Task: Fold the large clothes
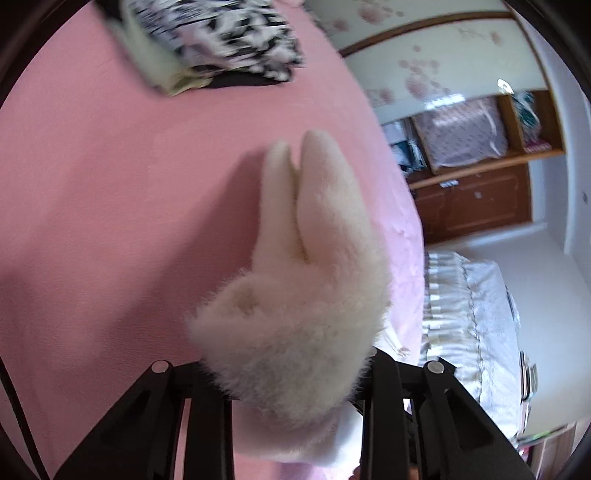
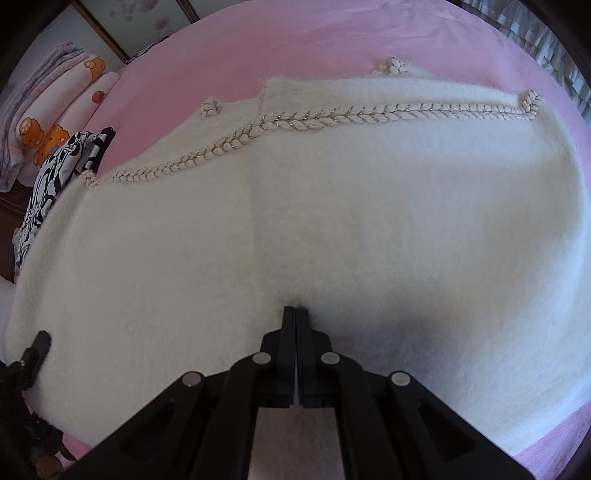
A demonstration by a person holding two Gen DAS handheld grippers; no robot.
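A pink bed sheet [image 2: 314,33] fills both views. A large fluffy cream cardigan [image 2: 295,221] with braided trim [image 2: 332,118] lies spread flat on it. A black-and-white patterned garment [image 1: 229,37] sits near its far corner. The left gripper [image 1: 295,406] is clamped on a bunched cream fold; the thick pile may slip free. The right gripper [image 2: 296,310] is fully closed, tips pressing into the cardigan; it may drag wrinkles.

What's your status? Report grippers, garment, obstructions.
Left gripper clamped on a fluffy fold of the white garment, lifted. Right gripper shut, tips at the garment. Black-and-white clothes touch its far corner.
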